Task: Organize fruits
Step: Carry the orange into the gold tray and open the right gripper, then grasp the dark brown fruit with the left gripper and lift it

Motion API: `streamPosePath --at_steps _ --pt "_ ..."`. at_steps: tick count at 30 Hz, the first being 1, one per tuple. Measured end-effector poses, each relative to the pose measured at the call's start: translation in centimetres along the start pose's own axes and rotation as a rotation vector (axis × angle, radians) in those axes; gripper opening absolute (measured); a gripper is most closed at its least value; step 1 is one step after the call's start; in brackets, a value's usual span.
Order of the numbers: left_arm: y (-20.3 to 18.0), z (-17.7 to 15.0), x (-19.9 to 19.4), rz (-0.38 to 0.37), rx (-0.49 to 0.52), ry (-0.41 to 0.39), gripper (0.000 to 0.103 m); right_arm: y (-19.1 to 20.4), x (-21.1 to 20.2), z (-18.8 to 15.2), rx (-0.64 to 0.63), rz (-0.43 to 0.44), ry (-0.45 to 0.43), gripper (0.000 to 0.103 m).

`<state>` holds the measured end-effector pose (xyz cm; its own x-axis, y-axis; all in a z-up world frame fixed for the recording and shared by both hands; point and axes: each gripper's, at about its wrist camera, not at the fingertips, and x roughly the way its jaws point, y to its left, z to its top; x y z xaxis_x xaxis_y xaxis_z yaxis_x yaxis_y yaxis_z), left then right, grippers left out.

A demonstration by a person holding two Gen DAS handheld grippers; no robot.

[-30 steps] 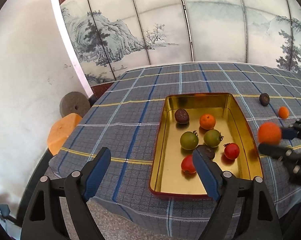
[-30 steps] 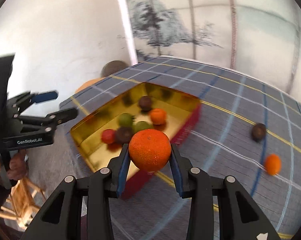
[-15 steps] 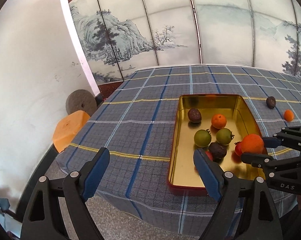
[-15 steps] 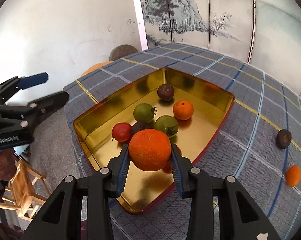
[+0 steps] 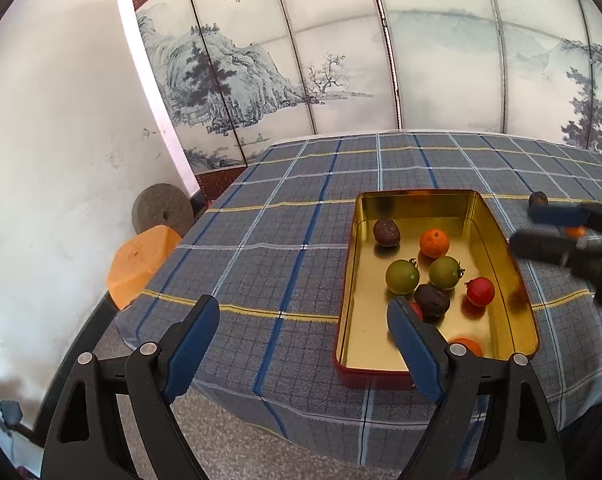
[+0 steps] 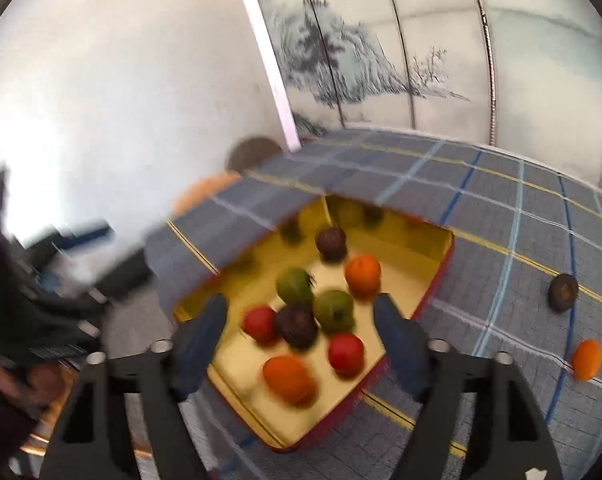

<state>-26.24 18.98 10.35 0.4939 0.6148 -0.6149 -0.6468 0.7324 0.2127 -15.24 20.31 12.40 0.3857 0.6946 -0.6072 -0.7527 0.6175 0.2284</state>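
Observation:
A gold tin tray [image 5: 519, 280] with a red rim sits on the plaid cloth and holds several fruits. The big orange [image 6: 289, 378] lies in the tray's near end, also seen in the left wrist view [image 5: 467, 346]. My right gripper [image 6: 301, 344] is open and empty above the tray, blurred; it shows at the right of the left wrist view [image 5: 541, 226]. My left gripper [image 5: 301, 344] is open and empty over the table's near edge, left of the tray. A dark fruit [image 6: 563, 292] and a small orange [image 6: 587, 358] lie on the cloth right of the tray.
The plaid table [image 5: 301, 208] stands before a painted folding screen [image 5: 341, 60]. An orange stool [image 5: 141, 260] and a round grey stone [image 5: 163, 212] are by the white wall at the left. The person's hand [image 6: 17, 380] holds the left gripper.
My right gripper has opened and let go of the big orange, which now lies in the tray. The right gripper has drawn up and back. The left gripper stayed open.

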Motion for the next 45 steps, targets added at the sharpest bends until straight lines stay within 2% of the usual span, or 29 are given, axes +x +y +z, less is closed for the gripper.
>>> streamPosePath --at_steps 6,9,18,21,26,31,34,40,42,45 --pt "-1.1 0.4 -1.0 -0.008 0.030 -0.023 0.086 -1.4 -4.0 1.0 -0.010 -0.134 -0.085 0.074" --pt "-1.8 0.9 -1.3 -0.017 0.043 -0.030 0.087 -3.4 -6.5 -0.3 -0.041 -0.289 -0.101 0.074" --pt "-6.2 2.3 -1.9 -0.052 0.131 -0.045 0.087 -15.9 -13.4 -7.2 0.135 -0.665 -0.010 0.072" --pt "-8.2 3.1 -1.7 -0.066 0.165 -0.044 0.088 -19.4 -15.2 -8.8 0.202 -0.734 0.009 0.065" --pt "-11.8 4.9 -1.3 -0.104 0.226 -0.051 0.088 -22.8 -16.4 -10.4 0.244 -0.793 0.039 0.061" --pt "-15.8 7.2 -0.2 -0.170 0.280 -0.041 0.088 -24.4 -15.6 -10.9 0.250 -0.784 0.056 0.061" --pt "-18.9 8.9 1.3 -0.234 0.315 0.003 0.088 -24.8 -15.1 -11.3 0.259 -0.763 0.061 0.059" --pt "-25.5 13.2 6.1 -0.441 0.313 0.118 0.087 -24.9 -15.6 -11.3 0.277 -0.705 0.024 0.058" --pt "-27.3 14.0 7.7 -0.475 0.308 0.139 0.086 -25.0 -16.2 -11.4 0.292 -0.683 -0.002 0.058" --pt "-30.3 14.9 10.8 -0.528 0.294 0.199 0.079 -25.1 -16.7 -11.6 0.313 -0.657 -0.025 0.059"
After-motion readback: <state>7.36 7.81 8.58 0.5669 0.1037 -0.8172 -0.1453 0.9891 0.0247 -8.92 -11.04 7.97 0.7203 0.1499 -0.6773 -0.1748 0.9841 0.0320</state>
